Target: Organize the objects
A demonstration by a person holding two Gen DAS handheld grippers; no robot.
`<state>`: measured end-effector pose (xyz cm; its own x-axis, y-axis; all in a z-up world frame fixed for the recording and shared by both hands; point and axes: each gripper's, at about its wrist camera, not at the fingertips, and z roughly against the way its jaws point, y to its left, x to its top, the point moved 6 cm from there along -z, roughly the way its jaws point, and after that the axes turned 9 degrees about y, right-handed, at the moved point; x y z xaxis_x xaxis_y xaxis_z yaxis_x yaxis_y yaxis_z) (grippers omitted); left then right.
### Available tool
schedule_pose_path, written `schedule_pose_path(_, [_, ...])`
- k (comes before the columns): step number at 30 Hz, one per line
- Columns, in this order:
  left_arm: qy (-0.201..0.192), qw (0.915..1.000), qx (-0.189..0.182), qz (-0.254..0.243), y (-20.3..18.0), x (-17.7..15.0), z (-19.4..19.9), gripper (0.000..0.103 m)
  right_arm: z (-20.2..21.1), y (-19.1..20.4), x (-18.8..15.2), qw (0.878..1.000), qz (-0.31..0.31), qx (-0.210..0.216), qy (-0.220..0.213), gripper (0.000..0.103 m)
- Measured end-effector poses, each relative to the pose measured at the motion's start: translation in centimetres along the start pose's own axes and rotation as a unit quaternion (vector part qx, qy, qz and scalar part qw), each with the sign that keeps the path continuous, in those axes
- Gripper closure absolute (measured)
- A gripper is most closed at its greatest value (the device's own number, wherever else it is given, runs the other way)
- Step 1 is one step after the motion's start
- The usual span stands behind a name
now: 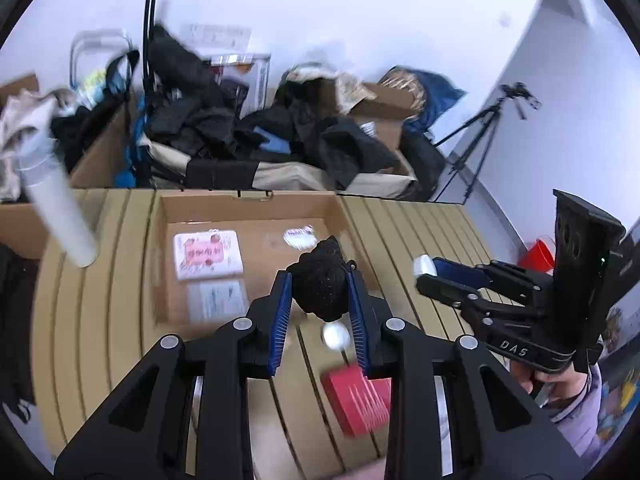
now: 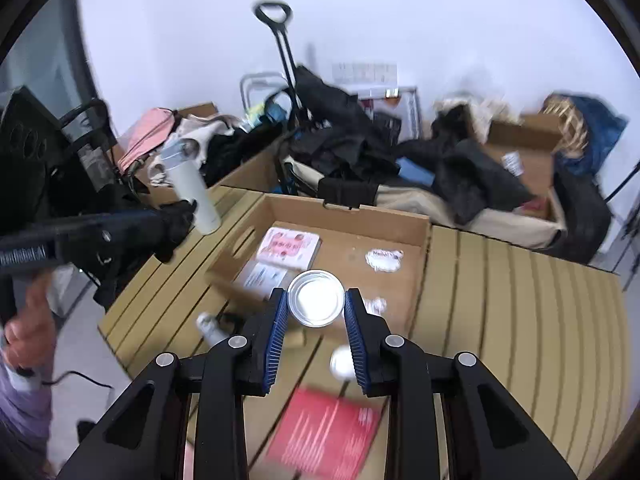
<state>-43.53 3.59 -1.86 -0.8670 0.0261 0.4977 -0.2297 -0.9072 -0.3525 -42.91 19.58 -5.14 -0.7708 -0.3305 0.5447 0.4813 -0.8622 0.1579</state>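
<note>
- My left gripper is clamped on a black knitted bundle — soft and light by the look of it, so it should squash rather than slip; the pads pinch it across its middle, held up over the near edge of the open cardboard box.
- My right gripper is closed on a small round tin, silvery rim, pale face; it looks rigid, smooth, likely slippery, so I'd keep the pads on opposite sides of the rim.
- The tin hangs above the box too.
- A red booklet and a white ball lie on the slatted table — not yet sorted.
</note>
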Motion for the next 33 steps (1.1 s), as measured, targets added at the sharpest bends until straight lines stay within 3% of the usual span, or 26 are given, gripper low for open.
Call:
schedule_pose_path(3, [0.055, 0.9973, -0.003, 0.049, 3.4, 4.1, -7.7, 0.079, -6.7, -3.3, 4.1, 0.998, -0.026, -0.016, 0.055, 0.071])
schedule_pose_path(8, [0.105, 0.9889, 0.006, 0.105, 8.1, 6.8, -17.9, 0.078, -16.5, -7.2, 7.4, 0.991, -0.046, -0.042, 0.12, 0.071])
schedule_pose_path(10, [0.116, 0.9843, 0.037, 0.128, 9.8, 7.3, -20.3, 0.074, -19.8, -8.4, 8.0, 0.987, -0.045, -0.064, 0.141, 0.071])
schedule_pose_path(13, [0.124, 0.9831, 0.027, 0.132, 10.9, 7.5, -21.7, 0.066, -23.0, -9.6, 8.4, 0.983, -0.035, -0.087, 0.16, 0.064])
schedule_pose_path(15, [0.113, 0.9855, 0.023, 0.124, 11.3, 7.8, -21.1, 0.055, -23.7, -10.1, 8.5, 0.983, -0.037, -0.099, 0.153, 0.025])
schedule_pose_path(16, [0.097, 0.988, 0.023, 0.118, 11.5, 7.9, -20.4, 0.048, -23.8, -10.1, 8.7, 0.985, -0.038, -0.086, 0.144, 0.022])
schedule_pose_path(19, [0.065, 0.9915, 0.047, 0.102, 12.5, 8.2, -18.4, 0.042, -23.3, -10.0, 8.7, 0.986, -0.042, -0.087, 0.138, 0.022])
schedule_pose_path(21, [0.064, 0.9907, 0.058, 0.105, 12.9, 8.3, -17.0, 0.041, -22.5, -9.8, 8.7, 0.985, -0.041, -0.092, 0.137, 0.021])
schedule_pose_path(23, [0.061, 0.9918, 0.063, 0.093, 12.9, 8.3, -15.0, 0.033, -20.7, -9.2, 8.7, 0.986, -0.04, -0.089, 0.134, 0.021])
schedule_pose_path(25, [0.049, 0.9925, 0.098, 0.054, 12.5, 7.7, -12.0, 0.022, -18.8, -8.8, 8.6, 0.987, -0.039, -0.083, 0.135, 0.021])
schedule_pose_path(27, [0.032, 0.99, 0.137, 0.014, 12.4, 7.2, -9.6, 0.021, -16.1, -8.8, 8.3, 0.987, -0.037, -0.086, 0.133, 0.021])
schedule_pose_path(29, [0.031, 0.9835, 0.178, -0.006, 12.8, 6.3, -7.0, 0.012, -13.4, -9.1, 7.8, 0.986, -0.038, -0.1, 0.131, 0.021])
schedule_pose_path(33, [0.039, 0.9817, 0.186, 0.008, 12.7, 3.8, -2.4, 0.011, -8.2, -9.2, 6.5, 0.985, -0.054, -0.105, 0.123, 0.021])
